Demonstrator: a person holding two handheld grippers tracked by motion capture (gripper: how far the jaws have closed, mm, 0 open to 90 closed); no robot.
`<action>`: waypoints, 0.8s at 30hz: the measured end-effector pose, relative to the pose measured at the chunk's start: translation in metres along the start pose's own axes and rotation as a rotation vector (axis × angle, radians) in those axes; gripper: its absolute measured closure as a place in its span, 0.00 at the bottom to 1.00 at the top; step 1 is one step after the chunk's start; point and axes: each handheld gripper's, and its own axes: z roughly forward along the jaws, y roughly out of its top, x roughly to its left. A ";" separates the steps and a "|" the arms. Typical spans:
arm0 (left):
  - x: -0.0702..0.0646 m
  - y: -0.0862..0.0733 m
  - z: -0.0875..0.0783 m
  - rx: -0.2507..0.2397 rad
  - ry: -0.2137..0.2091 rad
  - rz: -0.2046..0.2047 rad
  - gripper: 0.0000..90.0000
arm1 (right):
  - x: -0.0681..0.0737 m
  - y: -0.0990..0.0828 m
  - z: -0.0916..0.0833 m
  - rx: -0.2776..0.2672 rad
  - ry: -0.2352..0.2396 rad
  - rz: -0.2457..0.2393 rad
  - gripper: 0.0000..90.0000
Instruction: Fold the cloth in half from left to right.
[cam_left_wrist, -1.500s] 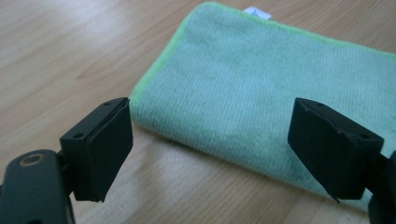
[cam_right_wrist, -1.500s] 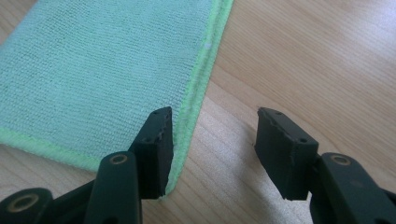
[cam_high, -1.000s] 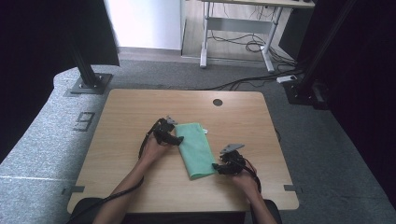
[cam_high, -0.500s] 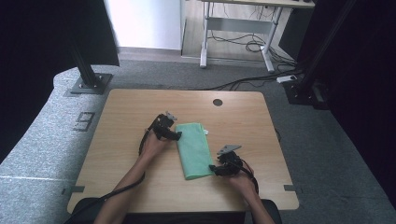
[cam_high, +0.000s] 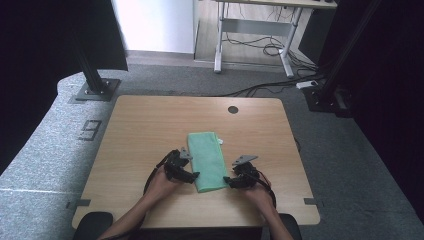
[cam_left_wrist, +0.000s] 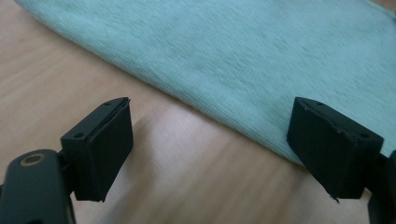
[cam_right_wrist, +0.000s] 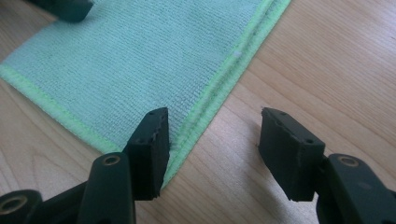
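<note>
Left gripper (cam_high: 194, 175) and right gripper (cam_high: 228, 179), flanking the green towel (cam_high: 207, 159), are showing black bodies, grey three-cornered top plates and trailing black cables. Square black jaw pads are carrying small screw holes; brass-ringed pivots are showing. Forearms are wearing no sleeves.

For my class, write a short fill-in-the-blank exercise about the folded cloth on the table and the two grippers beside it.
1. The folded cloth on the wooden table is ____ in colour.
2. The left gripper and the right gripper sit at the cloth's ____ end, the one closest to the person.
3. Both grippers' jaws are ____, holding nothing.

Missing words: green; near; open
</note>
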 end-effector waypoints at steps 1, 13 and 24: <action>0.000 0.000 0.000 0.000 0.000 0.000 0.16 | 0.001 0.000 0.000 -0.001 0.001 -0.001 0.47; 0.041 -0.011 -0.006 -0.006 0.048 -0.088 0.16 | 0.027 0.023 0.020 -0.007 -0.029 -0.036 0.44; 0.012 -0.021 -0.025 0.033 0.006 -0.023 0.17 | 0.025 0.030 0.029 -0.026 -0.023 0.005 0.45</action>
